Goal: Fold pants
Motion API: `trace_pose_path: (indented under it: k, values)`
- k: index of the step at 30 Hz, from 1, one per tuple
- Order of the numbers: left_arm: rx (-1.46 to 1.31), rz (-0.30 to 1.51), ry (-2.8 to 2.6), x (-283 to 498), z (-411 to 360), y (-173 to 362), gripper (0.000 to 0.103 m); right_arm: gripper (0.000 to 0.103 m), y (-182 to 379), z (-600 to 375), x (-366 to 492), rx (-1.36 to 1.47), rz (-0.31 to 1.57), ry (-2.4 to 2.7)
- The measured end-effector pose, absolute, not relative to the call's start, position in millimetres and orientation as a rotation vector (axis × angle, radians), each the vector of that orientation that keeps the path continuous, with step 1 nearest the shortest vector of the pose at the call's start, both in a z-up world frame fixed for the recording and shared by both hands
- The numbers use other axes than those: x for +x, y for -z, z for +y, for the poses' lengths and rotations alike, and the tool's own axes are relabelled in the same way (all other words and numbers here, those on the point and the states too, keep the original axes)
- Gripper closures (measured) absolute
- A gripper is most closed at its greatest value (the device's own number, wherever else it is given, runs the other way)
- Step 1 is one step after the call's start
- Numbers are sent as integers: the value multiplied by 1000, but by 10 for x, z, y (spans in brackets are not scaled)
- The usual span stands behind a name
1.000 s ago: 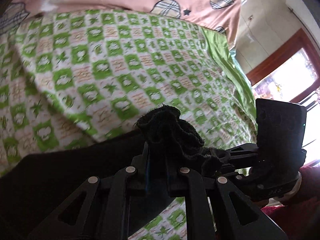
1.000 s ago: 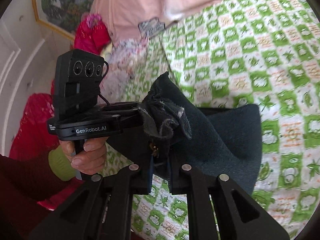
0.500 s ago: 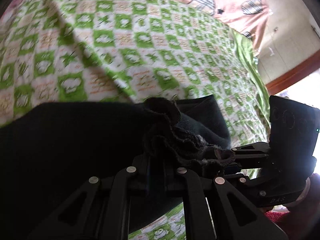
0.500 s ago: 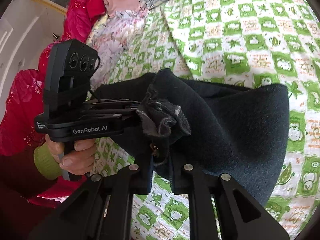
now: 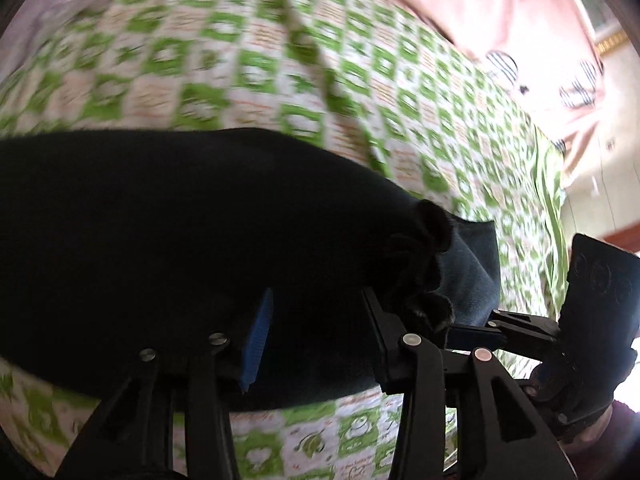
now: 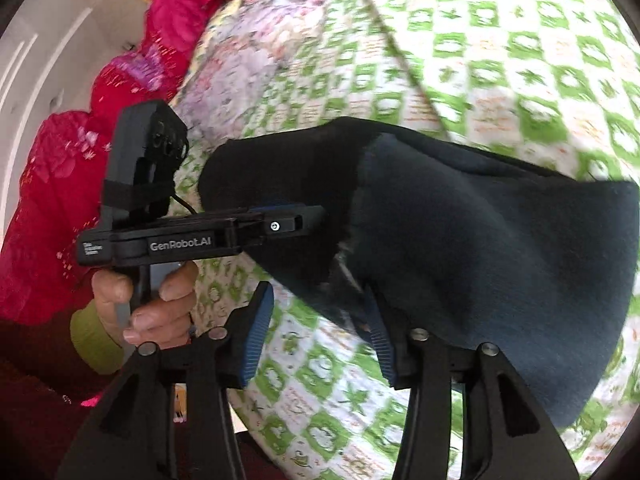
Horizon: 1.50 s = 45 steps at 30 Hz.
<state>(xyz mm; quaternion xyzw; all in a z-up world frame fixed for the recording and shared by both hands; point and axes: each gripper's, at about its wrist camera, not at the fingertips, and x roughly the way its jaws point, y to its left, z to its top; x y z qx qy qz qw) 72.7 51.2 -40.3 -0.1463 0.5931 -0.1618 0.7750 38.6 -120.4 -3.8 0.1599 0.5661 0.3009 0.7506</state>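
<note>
The dark navy pants [image 5: 180,232] lie folded over on the green-checked bedspread [image 5: 248,64]. My left gripper [image 5: 316,336] is open, its jaws wide apart over the near edge of the pants, with bunched cloth [image 5: 424,264] by the right finger. In the right wrist view the pants [image 6: 480,256] spread to the right. My right gripper [image 6: 320,336] is open, with the pants' corner resting against its right finger. The left gripper [image 6: 288,224] shows there too, held in a hand at the pants' left edge.
A pink blanket with heart patches [image 5: 500,12] lies at the far side of the bed. A red patterned quilt [image 6: 132,80] and a floral cover [image 6: 248,52] lie at the bed's left. A window [image 5: 624,240] is at the right.
Both grippers have opened and let go of the bunched pants edge. The pants have come down onto the bedspread, folded over and spread wider.
</note>
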Motion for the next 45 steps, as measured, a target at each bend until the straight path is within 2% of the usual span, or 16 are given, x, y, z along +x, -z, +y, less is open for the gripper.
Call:
trace_pose_path:
  k: [15,18,20,30,45]
  values:
    - [-552,1234,84,210,1572,376,58,52,-60,-629,820,248,1244,-752]
    - [-611,1219,32,142,1807,389,56,47,-51,-491,930,223,1248,-766]
    - [-635,1217,-17,117,1946,404,52,47,-39,-377,1022,207,1252,-782]
    - [-775,1189,-190,35,2556,517,46,46,34,216,1512,99,1269,-860]
    - [-878,1177,-237,220,2897,711,44,46,409,1220,2083,-172,1327,-991]
